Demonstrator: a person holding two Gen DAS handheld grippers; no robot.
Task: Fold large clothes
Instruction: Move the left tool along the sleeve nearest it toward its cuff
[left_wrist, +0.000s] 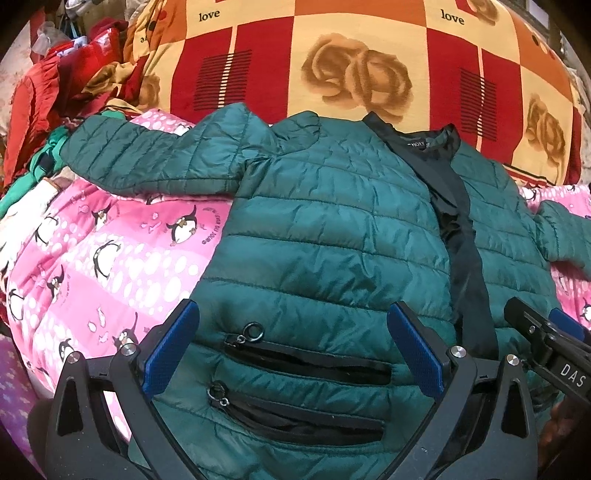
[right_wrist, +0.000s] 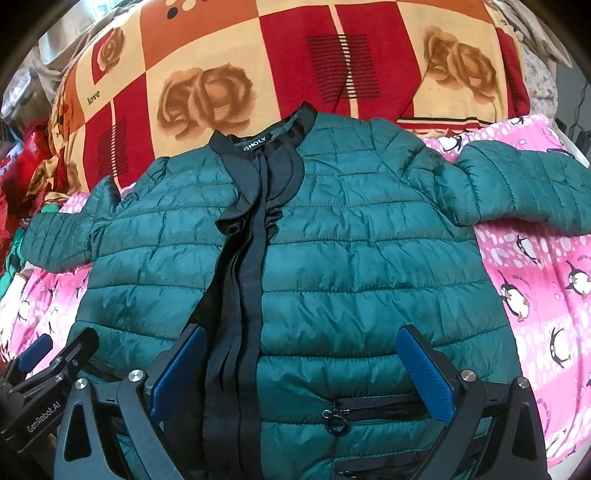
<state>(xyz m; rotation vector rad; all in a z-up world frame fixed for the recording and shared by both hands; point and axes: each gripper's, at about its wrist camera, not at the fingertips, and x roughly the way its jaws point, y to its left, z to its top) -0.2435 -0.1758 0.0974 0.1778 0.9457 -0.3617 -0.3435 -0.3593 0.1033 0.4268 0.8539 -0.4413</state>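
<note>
- green puffer jacket (right_wrist: 332, 236) lies flat, front up, collar at 12 o'clock
- left gripper (left_wrist: 291, 354) and right gripper (right_wrist: 301, 373): both spread wide, holding nothing
- I'd fold the sleeves inward first, 3 and 9 o'clock

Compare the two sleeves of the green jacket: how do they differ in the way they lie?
The left sleeve reaches out towards the pile of red and green clothes, and its cuff end lies against that pile. The right sleeve lies on the pink penguin sheet only, with nothing piled near it. In the right wrist view the right sleeve looks bulkier and the left sleeve thinner, perhaps from lens distortion. Both are spread outward, quilted, dark green, and not yet folded.
</note>
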